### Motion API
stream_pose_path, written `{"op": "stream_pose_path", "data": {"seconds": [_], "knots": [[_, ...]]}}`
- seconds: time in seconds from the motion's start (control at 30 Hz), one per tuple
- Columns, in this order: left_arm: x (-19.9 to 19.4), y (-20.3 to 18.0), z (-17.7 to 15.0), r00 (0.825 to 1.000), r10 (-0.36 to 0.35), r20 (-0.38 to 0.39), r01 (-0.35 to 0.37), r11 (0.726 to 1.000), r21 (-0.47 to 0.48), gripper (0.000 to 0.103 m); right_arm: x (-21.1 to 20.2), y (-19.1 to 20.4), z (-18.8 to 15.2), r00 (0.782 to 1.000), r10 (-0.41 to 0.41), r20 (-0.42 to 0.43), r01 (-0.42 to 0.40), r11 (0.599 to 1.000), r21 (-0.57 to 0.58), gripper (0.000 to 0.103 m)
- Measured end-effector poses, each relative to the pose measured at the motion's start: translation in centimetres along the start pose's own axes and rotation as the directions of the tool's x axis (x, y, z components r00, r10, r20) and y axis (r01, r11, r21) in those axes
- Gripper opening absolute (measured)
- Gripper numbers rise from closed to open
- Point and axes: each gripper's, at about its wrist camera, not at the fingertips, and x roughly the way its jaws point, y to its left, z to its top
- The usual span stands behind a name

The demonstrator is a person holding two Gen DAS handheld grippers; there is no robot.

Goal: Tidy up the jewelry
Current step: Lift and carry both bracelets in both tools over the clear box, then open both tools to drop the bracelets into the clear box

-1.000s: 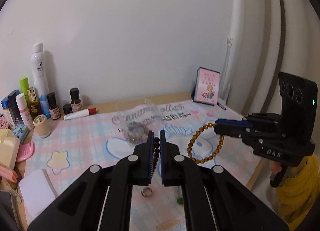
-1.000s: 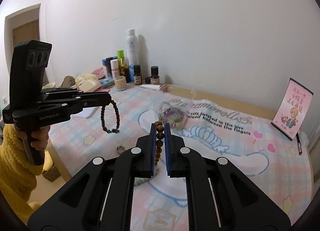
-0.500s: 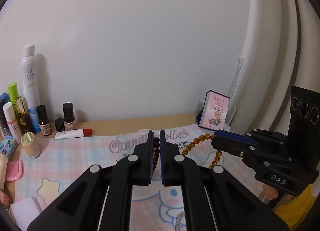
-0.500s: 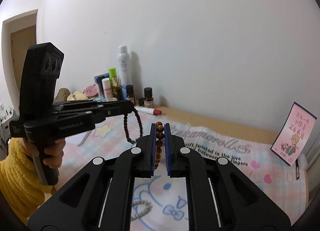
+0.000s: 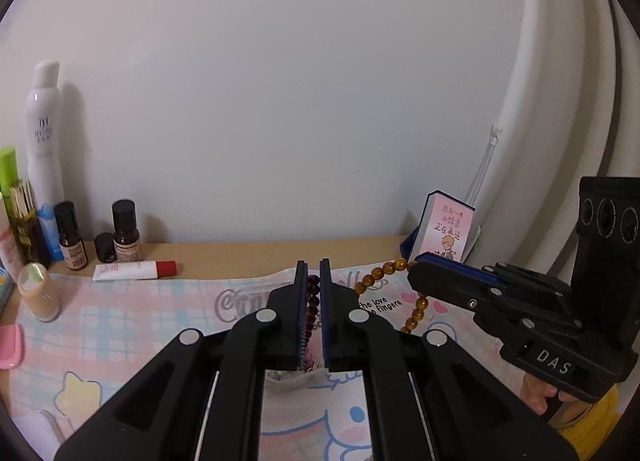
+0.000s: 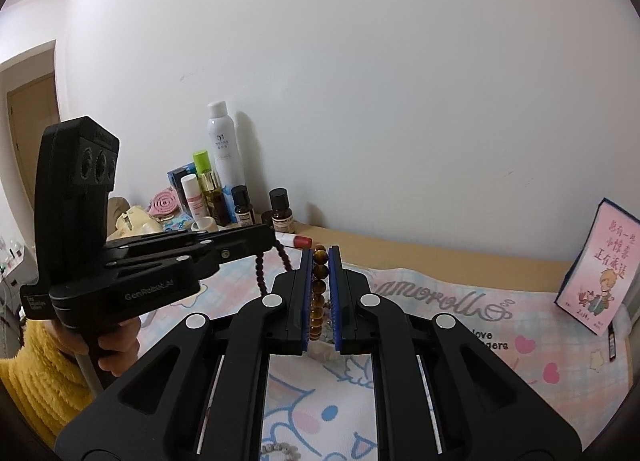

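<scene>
My left gripper (image 5: 313, 263) is shut on a dark red bead bracelet (image 5: 311, 303), which hangs between its pads above the printed mat (image 5: 120, 325). To its right, my right gripper (image 5: 418, 261) is shut on an amber bead bracelet (image 5: 376, 274) that dangles in a loop. In the right wrist view the amber bracelet (image 6: 320, 289) sits clamped in my right gripper (image 6: 320, 250). On the left of that view, my left gripper (image 6: 270, 239) holds the dark red bracelet (image 6: 260, 275). A clear container (image 5: 286, 375) with jewelry shows only partly below the left fingers.
Bottles and a tall white spray can (image 5: 43, 133) stand at the back left, with a red-capped tube (image 5: 134, 270) lying in front. A pink illustrated box (image 5: 446, 231) leans at the back right. A pale bead bracelet (image 6: 280, 450) lies on the mat near the right gripper's base.
Both grippers have moved forward over the mat toward the back wall, each still carrying its bracelet. The clear container has slipped from open view to beneath the left fingers.
</scene>
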Motion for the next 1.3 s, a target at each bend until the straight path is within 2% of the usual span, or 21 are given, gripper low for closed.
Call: {"op": "stream_pose_path", "data": {"seconds": [0.13,0.37,0.63,0.93,0.97,1.0,1.13,1.27,1.3], "knots": [[1.4,0.7,-0.5,1.0,0.0,-0.029,-0.001,1.0,-0.016,0.006,2.0,-0.5,-0.5,0.999,0.0,-0.036,0.0,1.0,0.005,0.007],[3.4,1.0,-1.8,0.995,0.044,-0.085,-0.042,0.999,0.02,0.006,5.1,-1.3,-2.3,0.993,-0.019,-0.119,0.021,1.0,0.01,0.007],[4.8,1.8,-2.6,0.987,0.089,-0.133,-0.084,0.996,0.039,0.006,5.9,-1.7,-3.5,0.987,-0.028,-0.161,0.027,1.0,-0.008,0.008],[5.1,1.6,-2.9,0.984,0.106,-0.144,-0.097,0.993,0.069,0.006,6.1,-2.0,-3.9,0.985,-0.024,-0.169,0.025,1.0,0.005,0.008],[5.2,1.7,-2.9,0.983,0.115,-0.145,-0.105,0.992,0.074,0.007,5.9,-1.9,-3.9,0.986,-0.026,-0.167,0.027,1.0,0.004,0.008],[5.3,1.7,-3.0,0.982,0.119,-0.149,-0.109,0.991,0.077,0.013,5.7,-1.8,-3.9,0.986,-0.029,-0.162,0.03,1.0,0.002,0.008],[5.2,1.7,-3.0,0.984,0.102,-0.144,-0.093,0.993,0.066,0.021,4.0,-1.7,-4.1,0.988,-0.067,-0.138,0.067,0.998,-0.002,0.011],[4.7,1.4,-2.9,0.988,0.081,-0.128,-0.075,0.996,0.052,0.037,1.7,-1.9,-5.1,0.992,-0.052,-0.118,0.056,0.998,0.035,0.035],[4.4,1.3,-2.8,0.99,0.079,-0.12,-0.073,0.996,0.052,0.04,1.2,-1.9,-5.4,0.992,-0.043,-0.122,0.049,0.998,0.04,0.035]]}}
